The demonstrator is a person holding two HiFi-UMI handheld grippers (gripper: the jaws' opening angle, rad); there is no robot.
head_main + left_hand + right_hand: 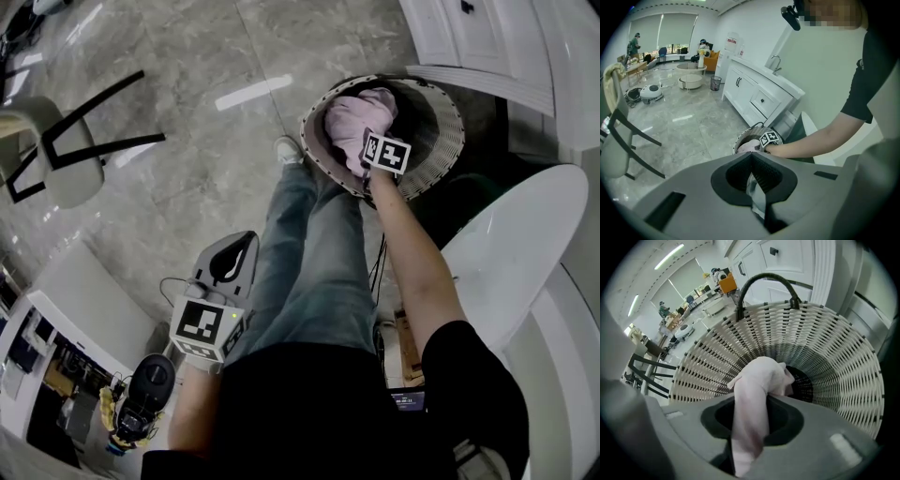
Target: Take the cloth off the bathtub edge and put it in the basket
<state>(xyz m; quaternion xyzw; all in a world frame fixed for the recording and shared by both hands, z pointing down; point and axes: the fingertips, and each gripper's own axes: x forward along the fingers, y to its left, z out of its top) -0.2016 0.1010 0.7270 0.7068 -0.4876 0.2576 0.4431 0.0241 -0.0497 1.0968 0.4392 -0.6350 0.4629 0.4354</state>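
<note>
Grey left tongs (751, 155) sit closed and empty beside the person's leg (309, 272). Farther out, the right tongs (752, 401) pinch the pink cloth (757, 376), whose loose end bunches just beyond them inside the white wicker basket (834, 357), which stands on the marble floor (187, 141).

surface: floor (187, 131), grey glossy stone tiles | directly on it: wicker basket (446, 141), chair (70, 173), person's shoe (287, 150)

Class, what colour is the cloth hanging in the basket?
The cloth is pale pink, clearest in the right gripper view.
</note>
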